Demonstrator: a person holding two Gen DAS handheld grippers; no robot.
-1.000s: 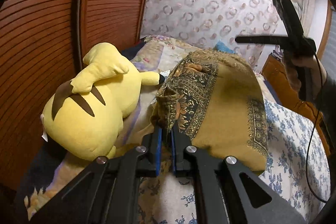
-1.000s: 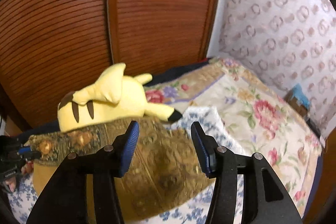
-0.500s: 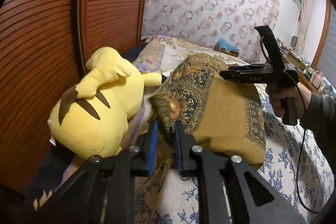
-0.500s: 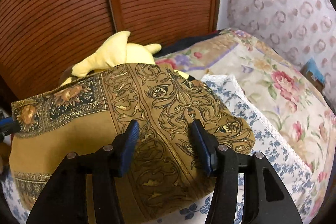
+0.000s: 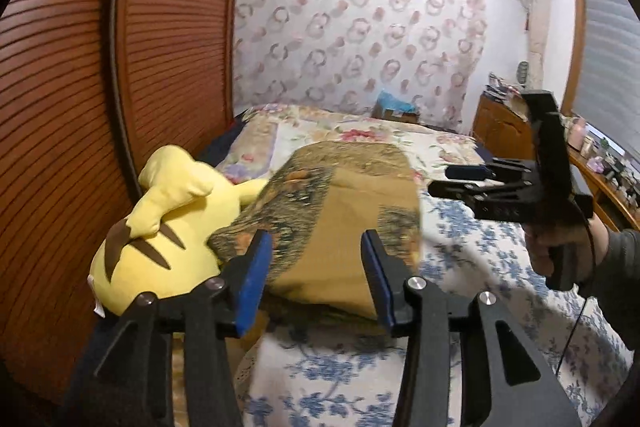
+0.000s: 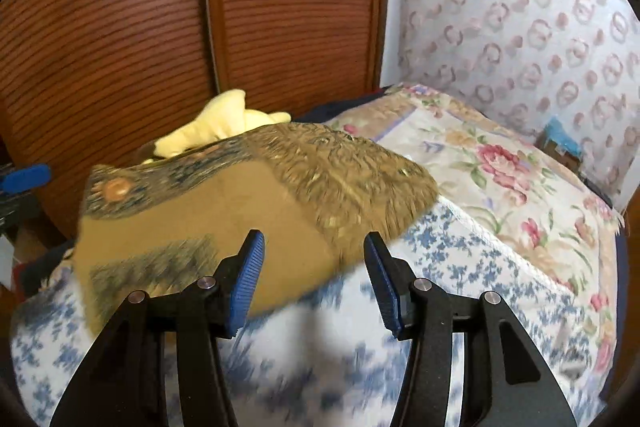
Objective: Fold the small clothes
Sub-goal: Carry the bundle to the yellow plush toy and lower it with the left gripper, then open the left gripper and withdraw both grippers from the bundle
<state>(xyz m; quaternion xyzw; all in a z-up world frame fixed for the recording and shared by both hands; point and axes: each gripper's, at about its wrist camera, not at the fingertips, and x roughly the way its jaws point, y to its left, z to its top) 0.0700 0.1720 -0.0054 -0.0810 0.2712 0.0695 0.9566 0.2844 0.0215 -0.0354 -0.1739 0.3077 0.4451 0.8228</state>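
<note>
**A:** Where is the garment, and what has changed about it?

**B:** The mustard-gold patterned cloth [image 5: 352, 211] lies folded over in the centre of the left wrist view, on the bed's blue-flowered sheet [image 5: 472, 259]. Its left edge rests against a yellow plush toy [image 5: 160, 227] at lower left. A second ago this cloth was pinched between the pads of the left hand-held gripper [image 5: 316, 275]; now nothing is between them.

**A:** So the left one has let go?

**B:** Yes. Its jaws have just been opening and stand apart at the bottom centre of the frame, with the cloth's near edge seen beyond the gap, not pressed by either blue pad.

**A:** And the other one?

**B:** The right hand-held gripper [image 6: 316, 275] is open as well, holding nothing. A second ago it was raised high; now it sits lower, at the right edge of the left view, beside the cloth but apart from it. In its own view the cloth [image 6: 256, 207] fills the middle left, blurred.

**A:** What does that mean for the folding?

**B:** I judge that one fold has been laid and released. The cloth looks bulky, so a further fold or some smoothing probably remains.

**A:** Anything else around?

**B:** A slatted wooden door [image 5: 80, 87] at left, and a floral quilt [image 6: 500, 179] further up the bed.
</note>
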